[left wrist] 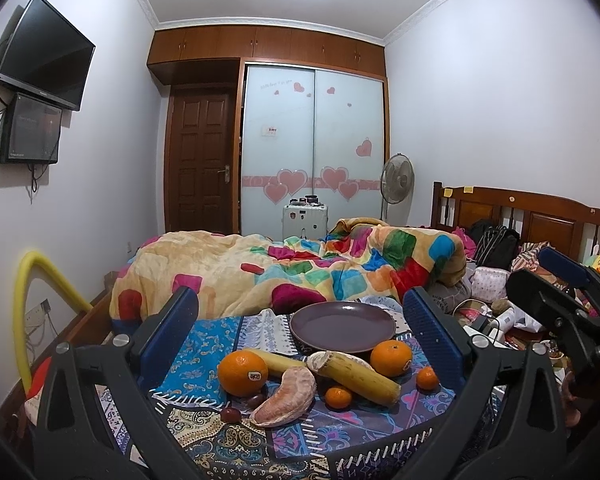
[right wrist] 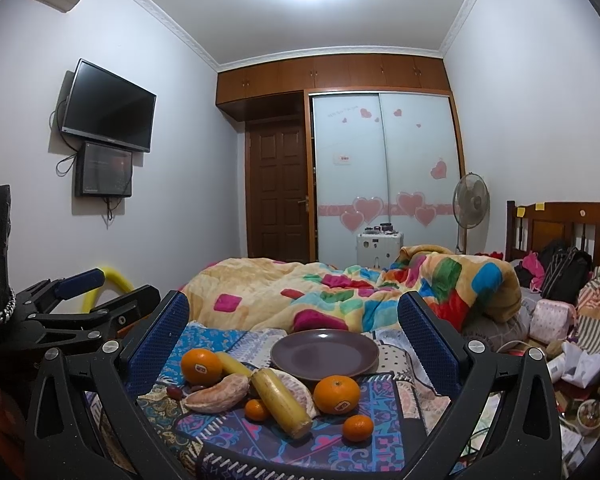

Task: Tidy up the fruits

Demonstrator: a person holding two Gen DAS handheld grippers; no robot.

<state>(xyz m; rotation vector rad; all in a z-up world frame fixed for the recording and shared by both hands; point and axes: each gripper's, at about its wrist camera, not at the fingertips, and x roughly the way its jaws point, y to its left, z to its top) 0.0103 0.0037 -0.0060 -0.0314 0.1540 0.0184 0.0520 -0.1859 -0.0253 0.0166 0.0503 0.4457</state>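
While both grippers hang above the patterned cloth [left wrist: 204,344] with their blue-padded jaws spread wide and holding nothing, every fruit lies loose in front of them. In the left wrist view, the left gripper [left wrist: 300,320] frames an empty purple plate [left wrist: 342,326] at twelve o'clock of the pile. A large orange [left wrist: 242,374] sits at nine o'clock, a second orange [left wrist: 391,358] at two o'clock, a yellow stalk-like piece [left wrist: 360,378] lies across the centre, and a peeled pomelo segment [left wrist: 288,398] rests at six o'clock. Two small tangerines, one [left wrist: 339,397] just beside the stalk and one [left wrist: 427,378] at three o'clock, sit nearby, and a small dark red fruit [left wrist: 231,415] lies at seven o'clock. The right gripper [right wrist: 294,320] faces the same plate from the other side.

The risks look plain. The cloth lies on soft bedding, so pressing down could tip the plate or set round fruit rolling off the edge. The peeled segment is soft and a hard squeeze would likely crush it. The stalk leans on neighbouring pieces, so lifting it may nudge them away.
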